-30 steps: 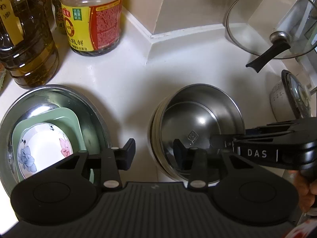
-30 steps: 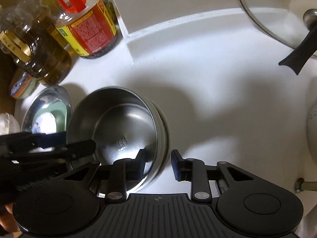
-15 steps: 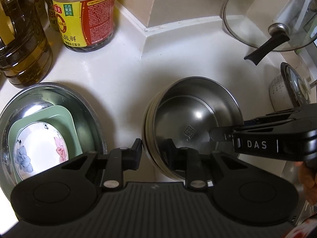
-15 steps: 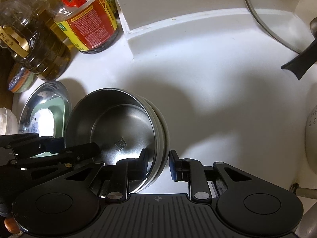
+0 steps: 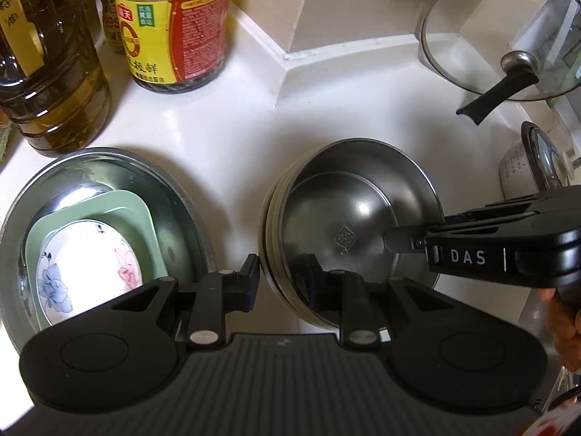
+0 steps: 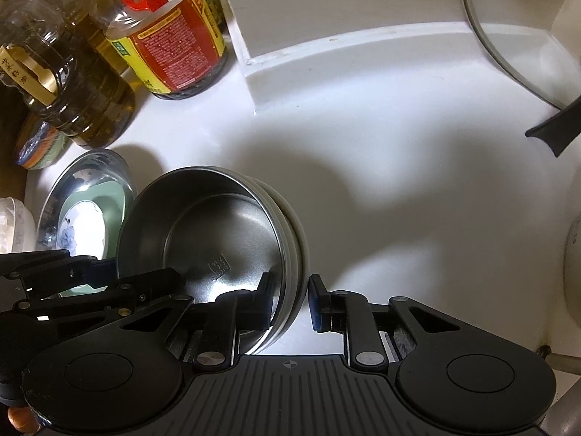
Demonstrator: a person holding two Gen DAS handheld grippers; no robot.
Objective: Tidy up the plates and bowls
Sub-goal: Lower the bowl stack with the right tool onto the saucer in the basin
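Change since earlier frames: both grippers have closed in on the steel bowl's rim, and each now has one finger inside the bowl and one outside; the bowl stack sits in the same spot.
Left gripper (image 5: 281,278): jaws moderately wide, straddling the near-left rim of the stack; whether the pads touch the rim cannot be told.
Right gripper (image 6: 290,299): jaws moderately wide, straddling the stack's right rim, left finger inside the bowl, right finger outside and apart from the wall.
Steel bowl (image 5: 357,218): topmost of a nested stack with pale bowls under it, standing on the counter, empty, a stamped mark on its floor.
Steel basin (image 5: 174,189): left of the stack, just beside it; holds a green square dish (image 5: 145,225), which holds a floral plate (image 5: 83,258).
Counter (image 5: 218,130): white, in a corner.
Oil bottle (image 5: 47,72) and sauce jug (image 5: 174,32): upright behind the basin.
Glass lid (image 5: 501,32): propped at far right, black handle toward the counter.
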